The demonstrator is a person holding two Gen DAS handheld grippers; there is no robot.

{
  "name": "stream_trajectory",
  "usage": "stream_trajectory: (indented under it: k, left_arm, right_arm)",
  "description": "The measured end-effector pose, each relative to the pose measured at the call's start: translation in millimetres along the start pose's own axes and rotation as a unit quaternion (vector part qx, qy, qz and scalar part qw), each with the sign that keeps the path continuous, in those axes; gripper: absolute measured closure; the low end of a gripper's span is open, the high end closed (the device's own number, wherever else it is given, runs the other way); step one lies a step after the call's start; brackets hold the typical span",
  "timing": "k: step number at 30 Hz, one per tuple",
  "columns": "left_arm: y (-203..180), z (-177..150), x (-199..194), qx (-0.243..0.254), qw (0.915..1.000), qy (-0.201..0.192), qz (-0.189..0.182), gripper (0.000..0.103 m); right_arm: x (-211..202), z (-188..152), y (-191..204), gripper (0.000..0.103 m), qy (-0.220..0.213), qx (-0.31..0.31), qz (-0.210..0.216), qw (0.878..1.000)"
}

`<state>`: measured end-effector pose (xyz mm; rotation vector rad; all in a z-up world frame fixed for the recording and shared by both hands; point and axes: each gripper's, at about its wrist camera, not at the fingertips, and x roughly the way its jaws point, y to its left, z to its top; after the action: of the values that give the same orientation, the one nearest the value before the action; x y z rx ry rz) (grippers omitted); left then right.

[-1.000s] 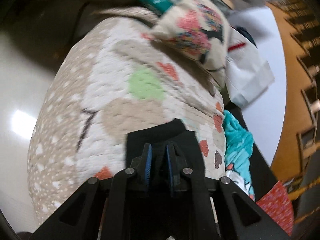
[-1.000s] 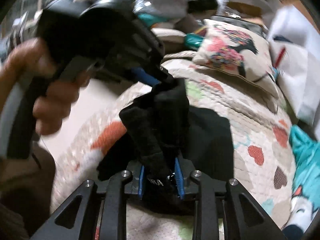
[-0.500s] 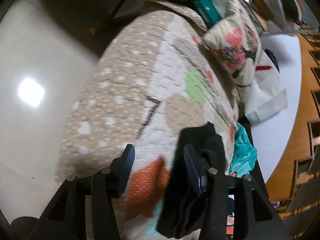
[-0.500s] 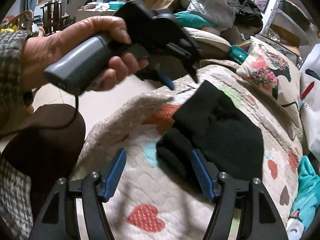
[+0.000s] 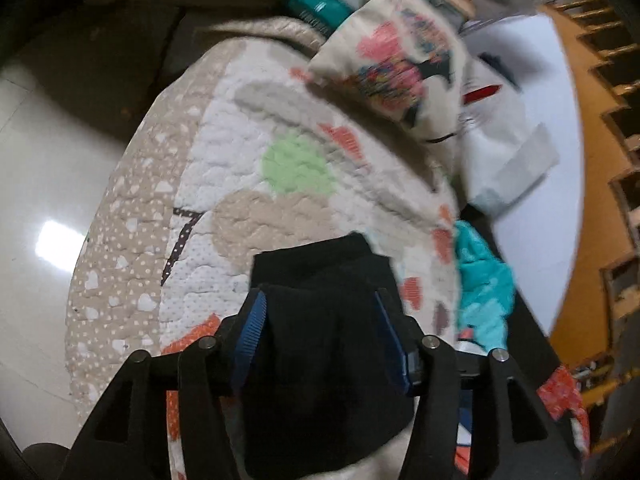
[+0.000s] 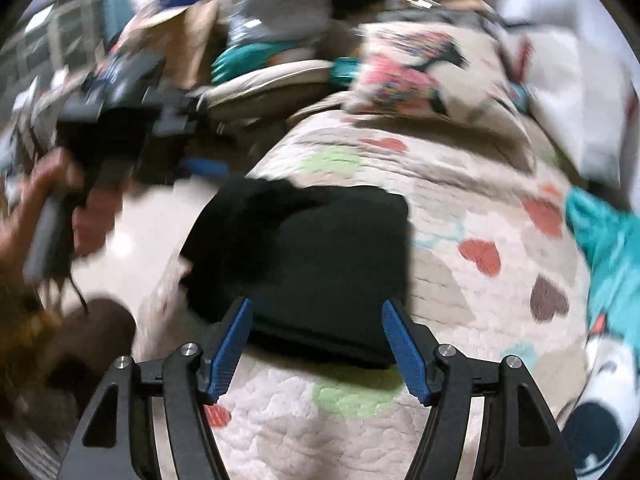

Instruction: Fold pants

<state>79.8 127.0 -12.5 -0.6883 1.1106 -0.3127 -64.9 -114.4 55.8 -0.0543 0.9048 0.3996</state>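
The black pants point(image 6: 320, 256) lie as a folded bundle on the heart-patterned quilt point(image 6: 460, 200). My right gripper point(image 6: 316, 340) is open, its blue pads point(image 6: 230, 344) on either side of the bundle's near edge. The left gripper point(image 5: 324, 332) is open too, and the black pants point(image 5: 320, 360) fill the gap between its pads point(image 5: 250, 332). In the right wrist view the left gripper point(image 6: 200, 168), held in a hand, is at the bundle's far left corner. Both views are motion-blurred.
A patterned cushion point(image 6: 416, 68) lies at the quilt's far end, with white bags point(image 6: 568, 80) to its right. A teal cloth point(image 6: 608, 248) lies at the quilt's right edge. The quilt's left edge drops to a shiny floor point(image 5: 48, 200).
Both grippers were shut on the pants a second ago, then opened and let go. The bundle now rests on the quilt, and both open grippers have moved back around it.
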Motion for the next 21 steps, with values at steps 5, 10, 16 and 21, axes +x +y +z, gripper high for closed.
stream_trajectory:
  k: [5, 10, 16, 21]
  left_arm:
    - [39.7, 0.5, 32.3, -0.096, 0.9951, 0.024, 0.001, 0.048]
    - [47.5, -4.3, 25.0, -0.115, 0.9933, 0.014, 0.000, 0.046]
    - [30.2, -10.4, -11.8, -0.077, 0.9951, -0.033, 0.053, 0.046]
    - [21.0, -31.4, -32.8, -0.098, 0.9925, -0.064, 0.036, 0.046]
  right_arm:
    - [-0.8, 9.6, -31.6, 0.031, 0.004, 0.074, 0.007, 0.997]
    - [6.3, 25.0, -58.2, 0.028, 0.012, 0.133, 0.004, 0.991]
    - [24.8, 12.5, -97.2, 0.028, 0.012, 0.249, 0.024, 0.968]
    - [33.4, -11.5, -107.0, 0.028, 0.018, 0.258, 0.007, 0.966]
